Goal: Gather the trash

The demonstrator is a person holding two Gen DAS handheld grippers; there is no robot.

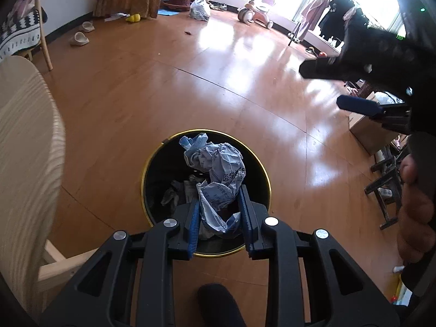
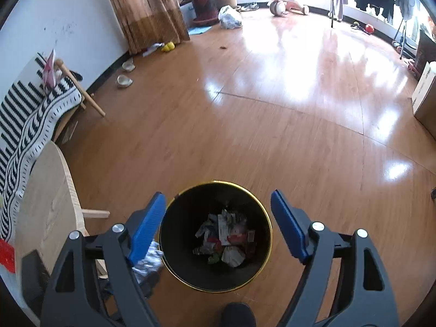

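Holding a crumpled blue-grey printed paper [image 1: 218,179] over the gold-rimmed black bin [image 1: 152,160].
The left gripper [image 1: 219,218] pinches the paper's lower end between its blue pads, the wad rising beyond the fingertips above the bin mouth. The right gripper [image 2: 218,218] stands wide, nothing between its fingers; the bin, scraps inside, lies just beyond them.

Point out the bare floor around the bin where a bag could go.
Free: the wide wooden floor beyond the black bin, toward the window. Crowded: the round table on the bin's left, and the cardboard box at far right.
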